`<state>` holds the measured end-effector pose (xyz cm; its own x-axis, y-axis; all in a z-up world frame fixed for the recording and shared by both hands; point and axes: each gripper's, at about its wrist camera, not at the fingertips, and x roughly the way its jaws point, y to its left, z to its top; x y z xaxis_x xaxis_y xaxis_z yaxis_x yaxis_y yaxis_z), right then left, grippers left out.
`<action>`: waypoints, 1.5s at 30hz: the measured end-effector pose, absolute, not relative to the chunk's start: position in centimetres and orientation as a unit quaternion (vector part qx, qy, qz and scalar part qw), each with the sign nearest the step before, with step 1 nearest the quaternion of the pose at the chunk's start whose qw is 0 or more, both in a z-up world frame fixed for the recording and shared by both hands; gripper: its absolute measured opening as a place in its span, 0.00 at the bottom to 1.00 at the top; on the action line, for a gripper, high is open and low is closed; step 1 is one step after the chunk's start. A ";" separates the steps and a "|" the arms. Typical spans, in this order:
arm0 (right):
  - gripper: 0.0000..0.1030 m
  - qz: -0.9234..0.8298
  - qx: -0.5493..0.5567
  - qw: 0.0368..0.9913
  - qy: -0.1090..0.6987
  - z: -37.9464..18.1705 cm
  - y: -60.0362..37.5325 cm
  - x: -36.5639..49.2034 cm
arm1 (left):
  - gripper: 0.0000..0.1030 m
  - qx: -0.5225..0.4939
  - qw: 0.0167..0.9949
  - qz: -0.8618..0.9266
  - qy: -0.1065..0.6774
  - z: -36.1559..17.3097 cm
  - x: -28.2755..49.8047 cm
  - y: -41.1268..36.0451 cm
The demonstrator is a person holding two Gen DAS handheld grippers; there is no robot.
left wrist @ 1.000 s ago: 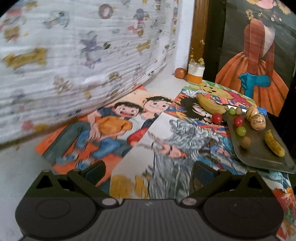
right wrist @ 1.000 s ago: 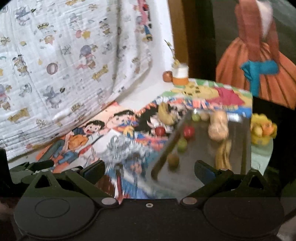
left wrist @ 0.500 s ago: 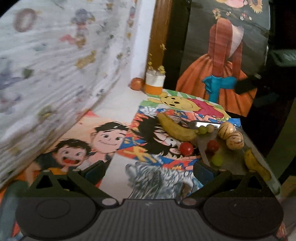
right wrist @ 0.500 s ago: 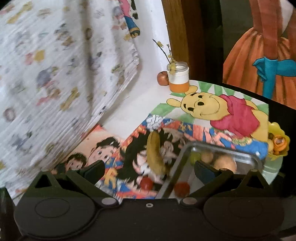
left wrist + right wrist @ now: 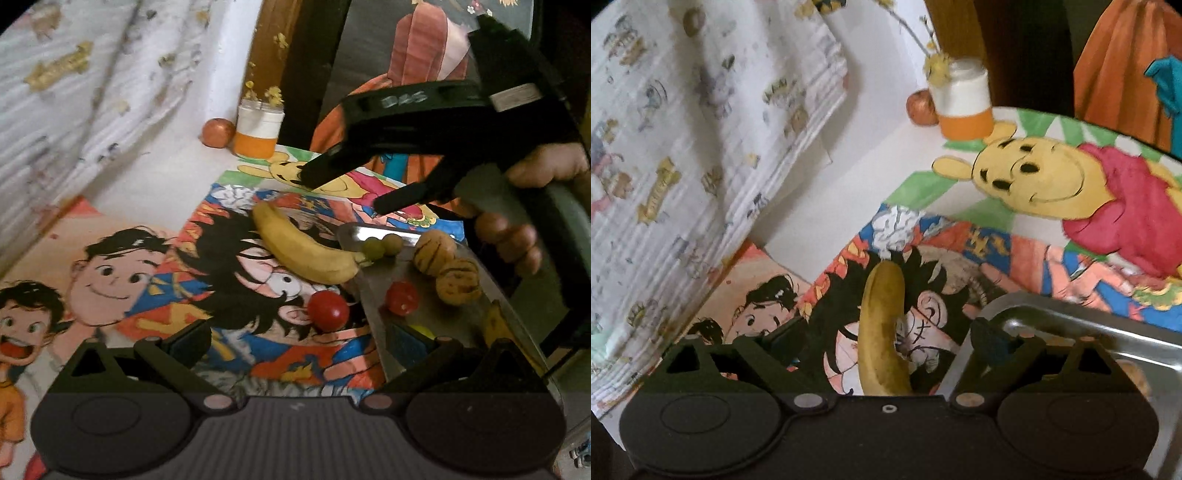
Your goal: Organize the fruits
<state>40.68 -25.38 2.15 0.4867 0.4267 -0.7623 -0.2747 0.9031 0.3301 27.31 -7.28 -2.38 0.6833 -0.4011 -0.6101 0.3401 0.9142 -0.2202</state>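
Observation:
A yellow banana (image 5: 303,251) lies on the cartoon drawings beside a metal tray (image 5: 373,317). A red round fruit (image 5: 328,309) lies on the paper just left of the tray. The tray holds another red fruit (image 5: 402,297), two small green ones (image 5: 380,246), two brown striped ones (image 5: 445,267) and a second banana (image 5: 496,326). My left gripper (image 5: 295,341) is open, low, just short of the loose red fruit. My right gripper (image 5: 890,338) is open with the banana (image 5: 882,332) between its fingers; it also shows in the left wrist view (image 5: 343,188), hovering above the banana.
A white and orange jar (image 5: 258,131) with dried flowers and a brown round fruit (image 5: 218,133) stand at the back by the wall. A patterned cloth (image 5: 683,147) hangs on the left. A painting of an orange dress (image 5: 421,74) leans behind.
Both grippers have moved forward and down toward the loose banana and tray. The right gripper has come into the left wrist view, over the banana.

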 end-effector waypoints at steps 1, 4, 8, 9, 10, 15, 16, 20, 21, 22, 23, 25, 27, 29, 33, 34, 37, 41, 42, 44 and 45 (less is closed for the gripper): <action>0.92 0.207 0.085 0.855 0.467 1.6 -25.3 40.8 | 1.00 -0.041 0.916 -0.205 0.342 -2.6 27.6 -7.6; 0.92 0.219 0.091 0.847 0.476 0.4 -25.3 41.2 | 0.99 -0.038 0.912 -0.224 0.340 -2.9 28.1 -8.2; 0.88 0.229 0.081 0.850 0.467 0.0 -25.0 41.3 | 0.97 -0.048 0.907 -0.250 0.336 -3.0 28.4 -8.4; 0.85 0.231 0.082 0.850 0.466 0.0 -25.0 41.3 | 0.94 -0.051 0.907 -0.250 0.335 -3.0 28.5 -8.4; 0.84 0.234 0.083 0.850 0.466 -0.1 -24.9 41.4 | 0.92 -0.053 0.907 -0.249 0.336 -3.0 28.7 -8.4; 0.73 0.241 0.071 0.851 0.462 -0.5 -24.5 41.2 | 0.79 -0.067 0.906 -0.237 0.344 -3.3 29.6 -8.5; 0.72 0.242 0.069 0.851 0.462 -0.5 -24.4 41.2 | 0.78 -0.068 0.907 -0.235 0.344 -3.3 29.7 -8.5; 0.70 0.237 0.050 0.853 0.462 -0.9 -24.2 40.9 | 0.68 -0.064 0.907 -0.233 0.346 -3.3 30.0 -8.8; 0.68 0.235 0.045 0.855 0.461 -1.0 -24.1 40.9 | 0.66 -0.063 0.906 -0.233 0.347 -3.3 30.0 -8.8; 0.67 0.234 0.043 0.856 0.459 -1.0 -24.1 40.9 | 0.66 -0.061 0.907 -0.233 0.347 -3.3 30.0 -8.9; 0.65 0.232 0.043 0.857 0.458 -1.0 -24.2 40.9 | 0.66 -0.058 0.907 -0.233 0.346 -3.3 30.0 -8.9; 0.61 0.226 0.043 0.859 0.457 -0.9 -24.2 41.0 | 0.64 -0.055 0.907 -0.232 0.346 -3.3 29.9 -9.0; 0.58 0.225 0.042 0.860 0.457 -0.9 -24.2 41.0 | 0.62 -0.051 0.908 -0.230 0.346 -3.3 29.9 -9.1; 0.55 0.226 0.040 0.859 0.457 -0.9 -24.1 41.0 | 0.58 -0.049 0.909 -0.228 0.345 -3.3 29.8 -9.1; 0.52 0.228 0.017 0.862 0.452 -0.7 -23.4 40.7 | 0.47 -0.050 0.909 -0.227 0.346 -3.4 29.9 -9.1; 0.51 0.229 0.012 0.862 0.451 -0.6 -23.2 40.6 | 0.46 -0.050 0.909 -0.227 0.346 -3.4 29.9 -9.0; 0.48 0.229 0.009 0.861 0.454 -0.8 -23.0 40.5 | 0.39 -0.052 0.907 -0.232 0.347 -3.4 30.0 -9.0; 0.45 0.229 0.014 0.860 0.456 -0.9 -23.0 40.6 | 0.32 -0.054 0.904 -0.240 0.350 -3.4 30.0 -9.0; 0.43 0.229 0.017 0.859 0.457 -0.8 -23.0 40.6 | 0.32 -0.055 0.904 -0.240 0.350 -3.4 30.0 -9.0; 0.39 0.231 0.022 0.858 0.458 -0.9 -23.0 40.6 | 0.32 -0.059 0.903 -0.241 0.351 -3.4 30.0 -8.9; 0.37 0.234 0.024 0.857 0.458 -0.9 -23.0 40.6 | 0.31 -0.061 0.903 -0.242 0.351 -3.4 30.0 -8.8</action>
